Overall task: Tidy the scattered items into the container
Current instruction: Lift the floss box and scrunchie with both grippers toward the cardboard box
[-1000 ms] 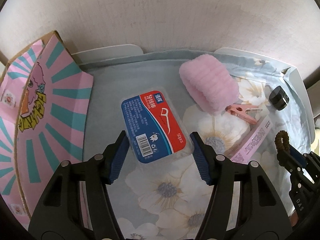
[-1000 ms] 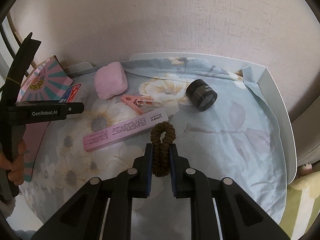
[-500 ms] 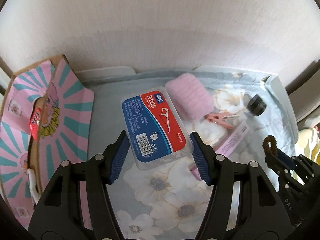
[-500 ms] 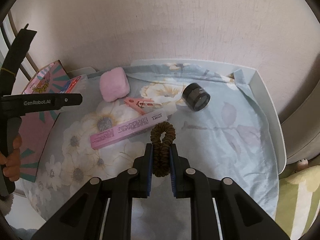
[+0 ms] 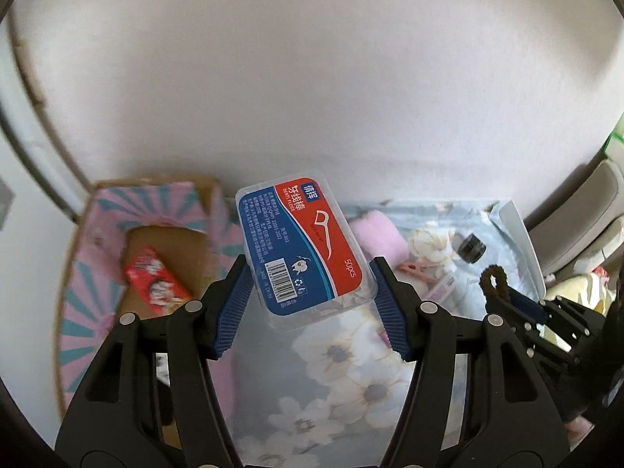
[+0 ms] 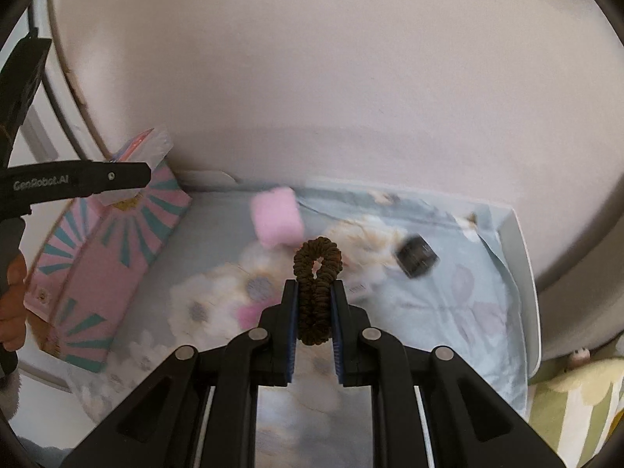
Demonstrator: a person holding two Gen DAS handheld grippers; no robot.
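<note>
Left tool (image 5: 310,304) clamps the floss box (image 5: 302,241) by its end, right tool (image 6: 315,310) pinches the scrunchie (image 6: 316,286); that tilted box could slip short of the carton (image 5: 163,257).

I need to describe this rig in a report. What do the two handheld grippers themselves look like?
Both are matte black plastic with two angular fingers, cut-out openings and silver rivets at the joints. The left gripper and right gripper carry ribbed blue pads inside the fingertips. The left one's side reads "GenRobot.AI" in white. No cables show.
</note>
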